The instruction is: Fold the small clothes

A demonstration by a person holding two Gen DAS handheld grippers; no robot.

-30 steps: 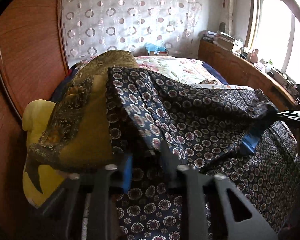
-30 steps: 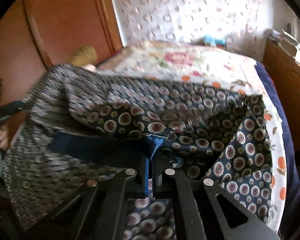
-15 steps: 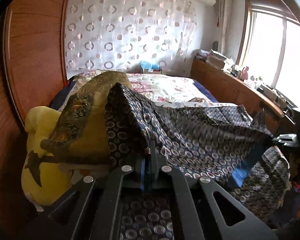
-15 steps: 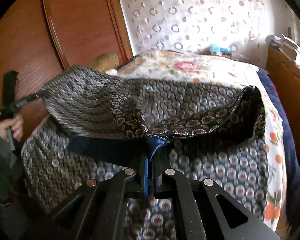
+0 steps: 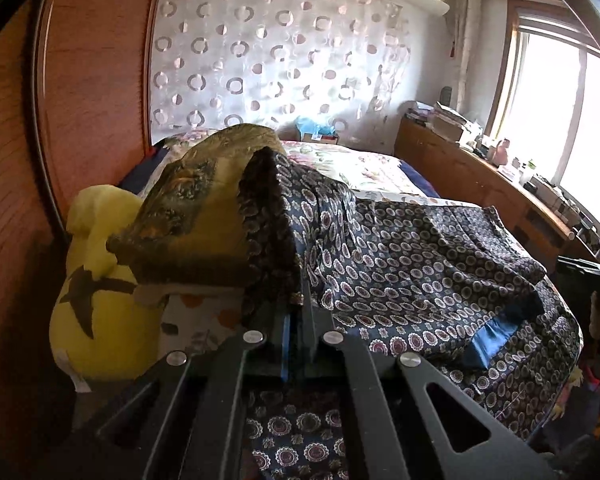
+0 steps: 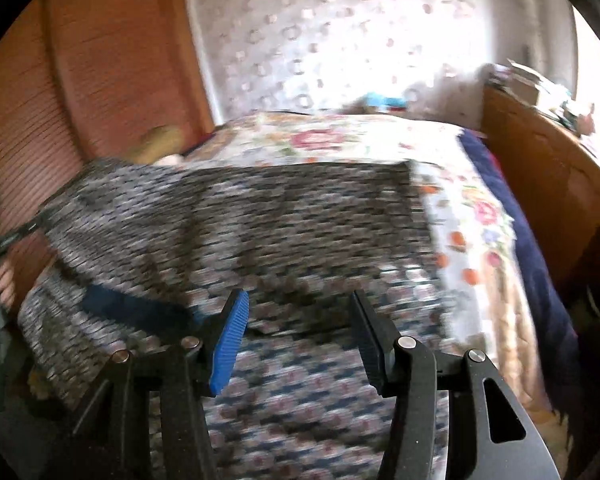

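Patterned garment (image 5: 400, 248) on floral bed (image 5: 364, 164)

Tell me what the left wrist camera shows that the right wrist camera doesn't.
Only the left wrist view shows the left gripper shut on the patterned cloth, plus a yellow pillow and an olive scarf. Only the right wrist view shows the right gripper, whose jaws have just been opening, with nothing pinched, and a hand. Both show the cloth spread over the floral bed.

The left gripper (image 5: 296, 320) pinches an edge of the patterned cloth (image 5: 400, 256), which drapes over the bed (image 5: 380, 168) beside a yellow pillow (image 5: 96, 280).
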